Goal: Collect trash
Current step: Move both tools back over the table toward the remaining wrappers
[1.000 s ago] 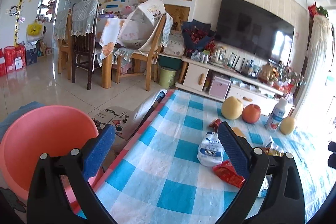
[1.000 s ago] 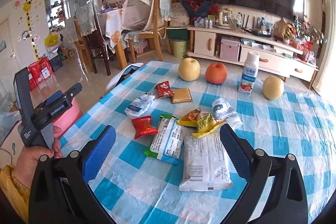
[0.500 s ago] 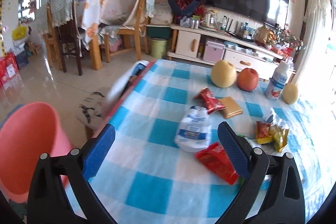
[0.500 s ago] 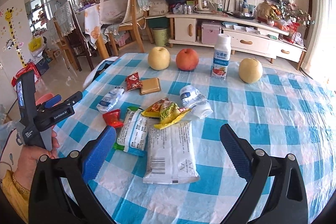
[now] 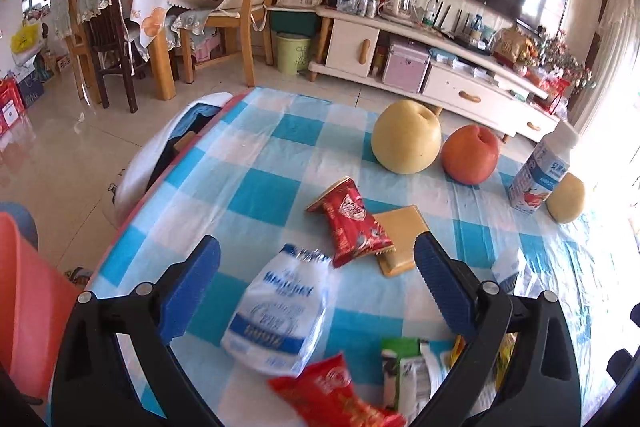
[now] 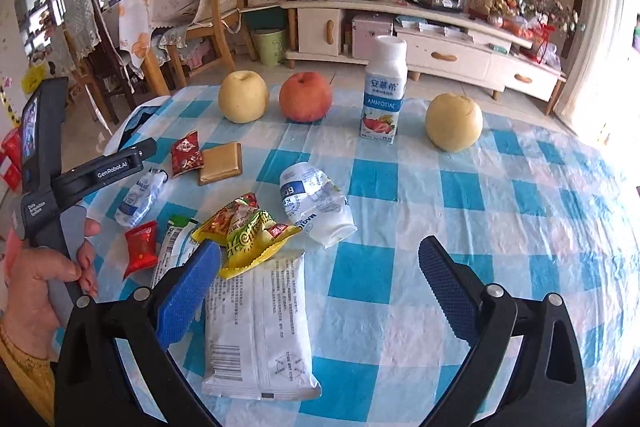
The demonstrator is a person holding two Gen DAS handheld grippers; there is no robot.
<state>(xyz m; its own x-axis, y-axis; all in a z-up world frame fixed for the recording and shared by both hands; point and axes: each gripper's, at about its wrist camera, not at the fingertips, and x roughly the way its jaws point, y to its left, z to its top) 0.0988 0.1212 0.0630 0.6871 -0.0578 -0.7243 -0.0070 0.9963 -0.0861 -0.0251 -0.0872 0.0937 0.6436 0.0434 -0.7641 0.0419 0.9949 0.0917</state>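
Wrappers lie scattered over my blue-and-white checked tablecloth (image 6: 520, 195), and I place them all against the big white packet (image 6: 256, 327) with the barcode that lies flat nearest my right gripper (image 6: 320, 267). That gripper hangs above the cloth with its blue-padded jaws spread wide and nothing between them; the left pad overlaps the packet's near corner in view, though I cannot tell whether it touches. Resting on the packet's far edge is a crumpled yellow and green snack bag (image 6: 248, 233), glossy, with red print. Just right of that bag, beyond the packet, sits a squashed white pouch (image 6: 316, 203) with blue lettering, creased and folded on itself. Left of the packet a white and green wrapper (image 6: 174, 247) pokes out, and further left lies a small shiny red sachet (image 6: 140, 247). Beyond those, a second white-and-blue pouch (image 5: 280, 311), translucent and wrinkled, lies between the spread, empty fingers of my left gripper (image 5: 316, 271); the picture does not show contact with either pad. Farther back from the packet, a red foil wrapper (image 5: 352, 223) with a flared end overlaps a flat tan biscuit-like slab (image 5: 400, 239). At the far side of the table stand two yellow pears (image 6: 242, 97) (image 6: 454, 121), a red apple (image 6: 306, 97) and an upright yoghurt bottle (image 6: 384, 95). An orange-pink bin (image 5: 24, 299) sits off the table's left edge, seen from the left wrist.
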